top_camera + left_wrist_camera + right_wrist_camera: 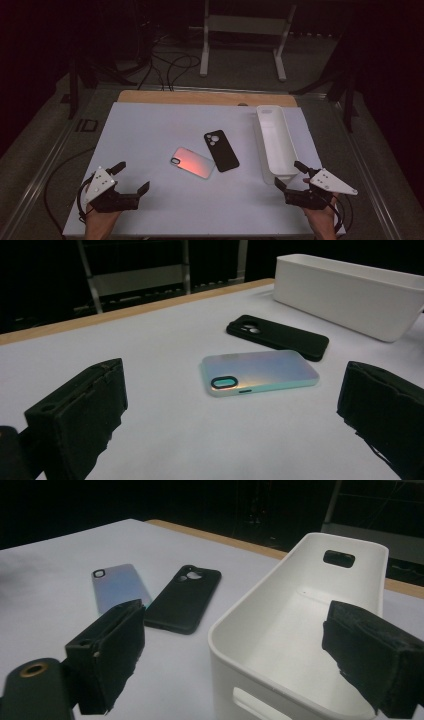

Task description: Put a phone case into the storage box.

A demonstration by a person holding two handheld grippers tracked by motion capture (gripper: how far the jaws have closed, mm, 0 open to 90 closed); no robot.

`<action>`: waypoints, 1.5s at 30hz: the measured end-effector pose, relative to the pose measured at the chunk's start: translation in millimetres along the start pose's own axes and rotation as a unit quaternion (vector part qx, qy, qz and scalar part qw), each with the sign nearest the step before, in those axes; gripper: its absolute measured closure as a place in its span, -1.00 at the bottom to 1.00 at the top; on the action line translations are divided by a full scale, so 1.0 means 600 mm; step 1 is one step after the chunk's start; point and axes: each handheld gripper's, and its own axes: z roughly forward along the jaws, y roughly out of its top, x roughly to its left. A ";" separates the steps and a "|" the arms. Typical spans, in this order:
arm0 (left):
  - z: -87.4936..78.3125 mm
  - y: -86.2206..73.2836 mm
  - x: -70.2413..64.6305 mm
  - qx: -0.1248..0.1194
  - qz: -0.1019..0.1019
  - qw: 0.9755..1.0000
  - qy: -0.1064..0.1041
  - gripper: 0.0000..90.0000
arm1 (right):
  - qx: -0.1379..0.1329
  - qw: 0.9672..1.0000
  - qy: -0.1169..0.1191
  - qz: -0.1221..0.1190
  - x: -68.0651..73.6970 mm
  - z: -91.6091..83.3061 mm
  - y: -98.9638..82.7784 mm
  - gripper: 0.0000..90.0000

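Observation:
Two phone cases lie side by side in the middle of the white table top [150,130]. One is iridescent, pink-orange from above [193,162], pale blue-green in the left gripper view [260,372] and bluish in the right gripper view [118,586]. The other is a black case [221,150] [278,336] [183,603] with camera cut-outs, touching its right side. My left gripper [131,178] [235,415] rests open at the front left, well short of the cases. Just before the near end of the white bin [275,142] [300,630] my right gripper [291,175] [235,665] stands open, holding nothing.
The long white bin [350,295] is empty and lies along the table's right side. A wooden strip [205,97] edges the far side. Beyond it are a white metal stand [245,35] and cables on the floor. Dark surroundings flank the table.

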 end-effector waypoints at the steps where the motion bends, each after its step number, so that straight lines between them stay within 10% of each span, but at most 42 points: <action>1: -0.001 0.000 0.001 -0.001 0.000 1.000 0.001 -1.00 | 0.000 1.000 0.001 0.001 0.000 0.001 0.000 -0.78; 45: -0.004 -0.008 0.011 0.010 -0.009 0.998 0.055 -1.00 | 0.024 0.999 0.046 -0.009 0.028 0.066 0.058 -0.80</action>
